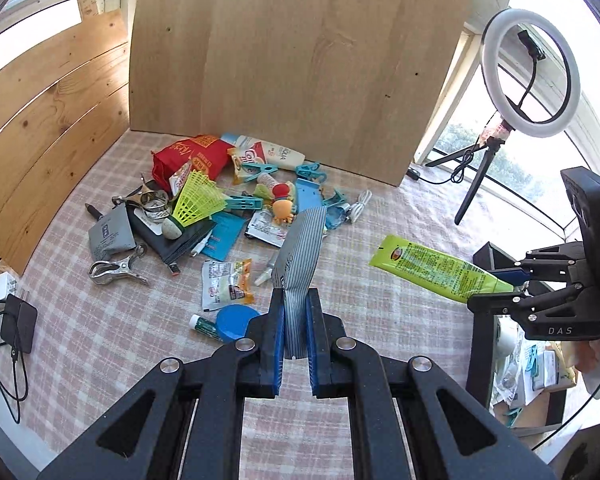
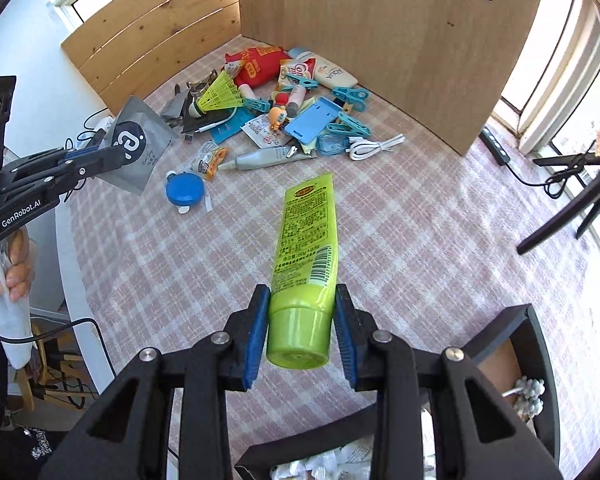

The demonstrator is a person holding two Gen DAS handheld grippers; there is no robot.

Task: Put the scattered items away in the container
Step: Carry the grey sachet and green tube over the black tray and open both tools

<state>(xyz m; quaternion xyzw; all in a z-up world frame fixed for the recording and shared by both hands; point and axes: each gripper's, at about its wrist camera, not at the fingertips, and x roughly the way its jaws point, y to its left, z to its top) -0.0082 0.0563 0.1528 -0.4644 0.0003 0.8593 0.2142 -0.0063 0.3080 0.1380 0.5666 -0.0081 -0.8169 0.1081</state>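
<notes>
My left gripper [image 1: 296, 294] is shut on a flat grey sachet [image 1: 300, 248] that stands edge-on between its blue pads, lifted above the checked cloth. In the right wrist view the same sachet [image 2: 140, 152] shows a white logo, with the left gripper [image 2: 108, 146] at the far left. My right gripper [image 2: 302, 290] is shut on a lime-green tube [image 2: 306, 232] near its cap, cap toward the camera. Tube [image 1: 432, 268] and right gripper [image 1: 500, 288] also hang at the right of the left wrist view. The black container [image 2: 534, 320] lies just below and right of the right gripper.
A pile of scattered items covers the far cloth: red snack bag [image 1: 188, 156], yellow shuttlecock [image 1: 196, 200], blue clips [image 2: 350, 124], white cable [image 2: 376, 146], blue round lid [image 1: 236, 322], metal clip [image 1: 116, 270]. Wooden boards [image 1: 300, 60] back the table. A ring light [image 1: 532, 76] stands at right.
</notes>
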